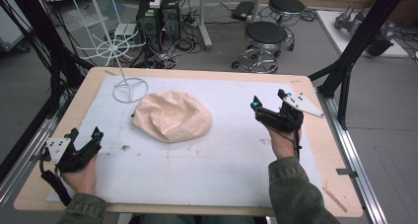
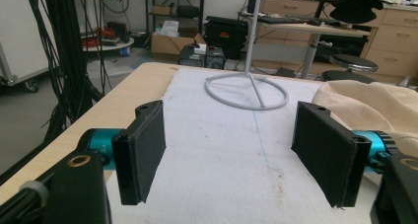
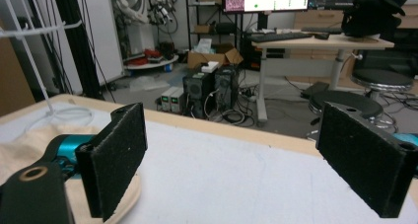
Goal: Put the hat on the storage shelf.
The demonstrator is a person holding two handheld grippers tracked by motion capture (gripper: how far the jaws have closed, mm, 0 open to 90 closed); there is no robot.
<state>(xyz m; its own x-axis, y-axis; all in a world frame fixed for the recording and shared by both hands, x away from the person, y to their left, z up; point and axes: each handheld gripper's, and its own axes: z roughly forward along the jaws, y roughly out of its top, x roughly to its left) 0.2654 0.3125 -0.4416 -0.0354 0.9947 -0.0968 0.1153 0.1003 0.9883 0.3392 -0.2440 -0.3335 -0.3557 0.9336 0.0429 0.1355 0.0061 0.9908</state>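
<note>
White mat, crumpled beige hat mid.

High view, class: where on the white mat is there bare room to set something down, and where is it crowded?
Bare mat stretches along the near edge between the left gripper and right gripper, below the beige cloth hat. The far right corner is also free. The far left is crowded: the white wire stand rises there with the hat beside its base ring.
</note>
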